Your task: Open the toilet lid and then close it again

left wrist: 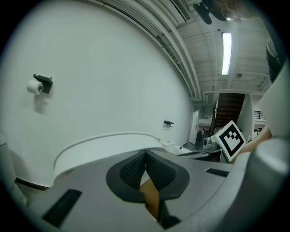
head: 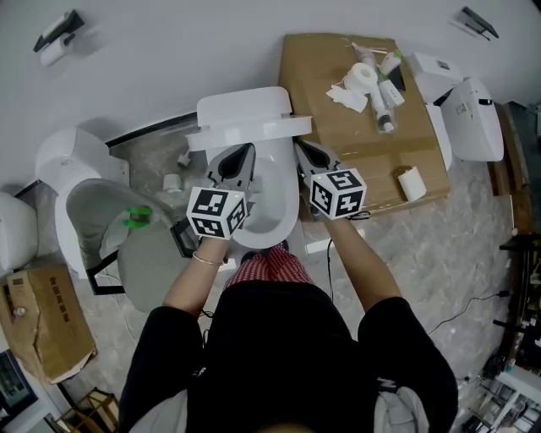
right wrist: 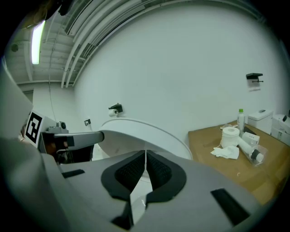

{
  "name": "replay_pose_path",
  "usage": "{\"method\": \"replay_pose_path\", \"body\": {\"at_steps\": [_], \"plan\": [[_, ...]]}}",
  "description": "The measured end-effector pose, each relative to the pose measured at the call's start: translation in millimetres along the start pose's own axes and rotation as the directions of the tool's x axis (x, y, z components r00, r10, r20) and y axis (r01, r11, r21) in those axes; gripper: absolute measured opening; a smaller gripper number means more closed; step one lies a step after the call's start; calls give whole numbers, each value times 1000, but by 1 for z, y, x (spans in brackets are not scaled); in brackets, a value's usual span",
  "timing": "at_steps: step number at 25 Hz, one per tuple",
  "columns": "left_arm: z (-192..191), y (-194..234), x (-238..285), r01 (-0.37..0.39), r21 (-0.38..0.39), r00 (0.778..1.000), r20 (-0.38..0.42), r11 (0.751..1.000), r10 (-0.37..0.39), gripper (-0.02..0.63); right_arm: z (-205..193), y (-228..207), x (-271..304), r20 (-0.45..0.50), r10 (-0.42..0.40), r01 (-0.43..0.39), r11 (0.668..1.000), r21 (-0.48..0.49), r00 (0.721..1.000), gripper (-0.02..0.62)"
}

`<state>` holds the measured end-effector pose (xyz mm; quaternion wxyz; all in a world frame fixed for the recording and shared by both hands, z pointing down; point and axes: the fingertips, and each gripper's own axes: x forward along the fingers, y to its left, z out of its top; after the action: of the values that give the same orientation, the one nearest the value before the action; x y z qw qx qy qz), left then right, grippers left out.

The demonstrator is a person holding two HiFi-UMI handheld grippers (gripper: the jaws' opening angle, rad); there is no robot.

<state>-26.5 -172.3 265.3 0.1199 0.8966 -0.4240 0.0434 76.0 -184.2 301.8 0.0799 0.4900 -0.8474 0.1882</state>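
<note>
Beyond textured black fingers (left wrist: 130,171), curved white lid (left wrist: 108,147)

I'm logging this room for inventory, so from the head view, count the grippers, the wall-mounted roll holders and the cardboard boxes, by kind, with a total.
Grippers: 2 (left gripper, right gripper)
Wall-mounted roll holders: 2 (left holder, right holder)
Cardboard boxes: 2 (large box, small box)
Total: 6

You hold your left gripper (head: 241,156) and right gripper (head: 306,152) side by side, pointing forward, with your left forearm (head: 193,283) and right forearm (head: 365,262) stretched ahead. Both pairs of jaws meet at the tips, gripping nothing.
</note>
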Motion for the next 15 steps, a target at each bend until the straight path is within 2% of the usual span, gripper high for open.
{"method": "replay_pose_path", "body": {"at_steps": [15], "plan": [[-18,-1,-24,18,0,999,-31,1000,-18,4,-5,30,-1,49,11,-16,994,112,999,21]]}}
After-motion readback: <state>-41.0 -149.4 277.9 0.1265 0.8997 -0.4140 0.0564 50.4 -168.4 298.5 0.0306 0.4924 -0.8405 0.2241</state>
